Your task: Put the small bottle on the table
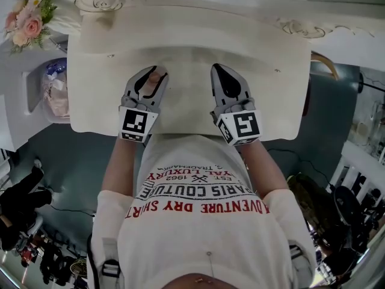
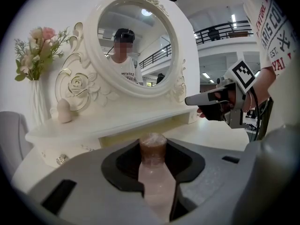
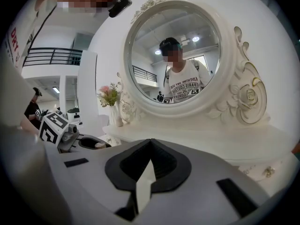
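The small pink bottle (image 2: pixel 156 182) with a brown cap stands upright between the jaws of my left gripper (image 2: pixel 153 146), which is shut on it. In the head view, this left gripper (image 1: pixel 151 80) hovers over the near left part of the white dressing table (image 1: pixel 186 35), with the bottle (image 1: pixel 154 84) showing between its jaws. My right gripper (image 1: pixel 219 76) is beside it on the right, over the table, with nothing in it. In its own view, the right gripper (image 3: pixel 150 143) has its jaws shut tip to tip. That view also shows the left gripper (image 3: pixel 60 129) at the left.
A round white mirror (image 2: pixel 136 41) rises at the back of the table above a raised shelf (image 2: pixel 112 121). On the shelf stand a vase of pink flowers (image 2: pixel 35 60) and an egg-shaped sponge (image 2: pixel 64 110). The table's front edge (image 1: pixel 180 134) is close to the person's body.
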`<state>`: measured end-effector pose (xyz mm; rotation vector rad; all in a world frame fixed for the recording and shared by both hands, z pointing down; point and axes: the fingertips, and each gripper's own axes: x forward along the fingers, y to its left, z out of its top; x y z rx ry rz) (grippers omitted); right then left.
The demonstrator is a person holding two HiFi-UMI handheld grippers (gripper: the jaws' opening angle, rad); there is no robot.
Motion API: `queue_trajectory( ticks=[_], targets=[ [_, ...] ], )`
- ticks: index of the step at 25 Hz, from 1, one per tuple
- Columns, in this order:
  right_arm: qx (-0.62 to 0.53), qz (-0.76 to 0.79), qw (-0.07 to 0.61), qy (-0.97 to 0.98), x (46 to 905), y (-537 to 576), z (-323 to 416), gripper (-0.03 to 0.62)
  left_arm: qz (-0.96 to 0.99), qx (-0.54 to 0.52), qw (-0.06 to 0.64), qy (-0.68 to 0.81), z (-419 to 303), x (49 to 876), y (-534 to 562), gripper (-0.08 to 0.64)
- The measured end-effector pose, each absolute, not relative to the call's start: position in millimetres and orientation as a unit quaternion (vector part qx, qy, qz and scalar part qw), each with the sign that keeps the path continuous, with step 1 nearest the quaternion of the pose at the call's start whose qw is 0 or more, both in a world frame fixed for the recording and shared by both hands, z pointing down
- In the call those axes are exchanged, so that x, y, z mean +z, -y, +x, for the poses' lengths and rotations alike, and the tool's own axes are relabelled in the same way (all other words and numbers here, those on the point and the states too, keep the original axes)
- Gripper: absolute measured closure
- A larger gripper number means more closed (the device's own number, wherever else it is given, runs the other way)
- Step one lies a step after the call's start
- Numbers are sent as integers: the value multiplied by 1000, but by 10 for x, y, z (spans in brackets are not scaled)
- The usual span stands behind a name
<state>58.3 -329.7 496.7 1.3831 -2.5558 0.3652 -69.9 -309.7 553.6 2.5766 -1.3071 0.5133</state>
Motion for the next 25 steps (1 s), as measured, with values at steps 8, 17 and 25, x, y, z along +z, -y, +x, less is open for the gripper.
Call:
queue_trajectory(
  ticks=[8,17,25],
  targets=[
    [124,483,111,860,4975,3266,662,594,877,162,102,441,-713,5563,3077,423],
    [122,495,111,853,4925,3179,564,594,879,154,95,442,-716,5578,3053,423],
    [114,509,109,846,4808,3087,441,594,893,144,101,414,-669,5400,3045,327]
  ],
)
